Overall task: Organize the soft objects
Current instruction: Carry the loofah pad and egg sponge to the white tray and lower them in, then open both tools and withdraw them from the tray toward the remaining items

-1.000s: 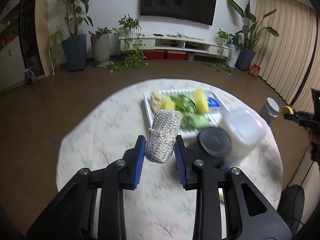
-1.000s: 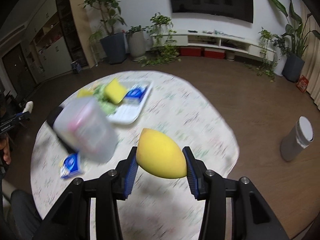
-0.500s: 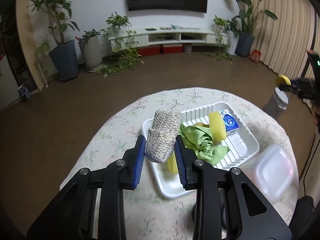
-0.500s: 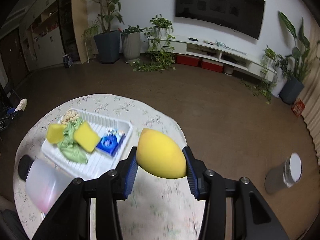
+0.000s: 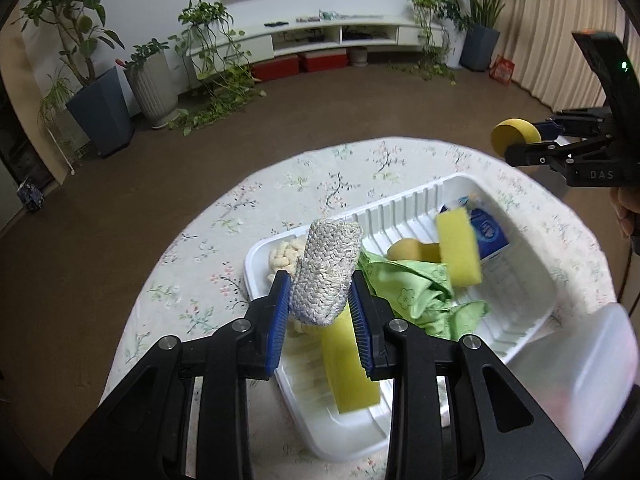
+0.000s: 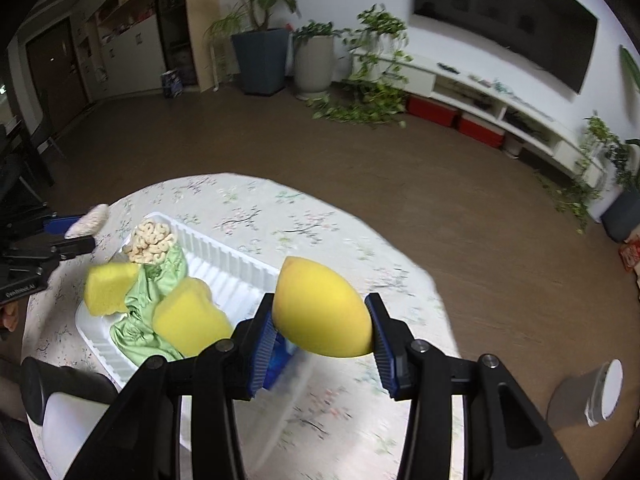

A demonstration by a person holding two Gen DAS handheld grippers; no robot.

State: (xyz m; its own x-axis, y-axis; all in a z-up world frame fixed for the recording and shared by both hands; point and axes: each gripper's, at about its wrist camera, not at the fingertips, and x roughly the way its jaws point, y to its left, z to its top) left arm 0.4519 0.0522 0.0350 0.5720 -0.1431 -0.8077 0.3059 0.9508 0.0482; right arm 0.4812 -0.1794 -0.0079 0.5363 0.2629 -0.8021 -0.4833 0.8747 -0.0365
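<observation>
My left gripper [image 5: 320,312] is shut on a grey-white woven pad [image 5: 326,270], held above the near left corner of the white ribbed tray [image 5: 536,264]. My right gripper [image 6: 320,334] is shut on a yellow egg-shaped sponge [image 6: 320,308], over the tray's [image 6: 240,258] right end. In the tray lie yellow sponges [image 5: 458,252] [image 6: 110,286], a green cloth [image 5: 416,292] [image 6: 140,320], a cream knobbly piece [image 6: 150,242] and a blue packet [image 5: 490,234]. Each gripper shows in the other's view: the right gripper [image 5: 532,138] at far right, the left gripper [image 6: 70,234] at far left.
The round table carries a floral cloth [image 5: 320,180]. A translucent plastic jar with a black lid [image 6: 64,400] lies at the near edge by the tray, seen also as a jar [image 5: 572,364]. A grey bin [image 6: 588,396] stands on the floor. Plants and a TV shelf line the far wall.
Both grippers have swung across the table and come in over the tray, each still gripping its object. The tray now fills the middle of both views and the jar has slid toward the edges.
</observation>
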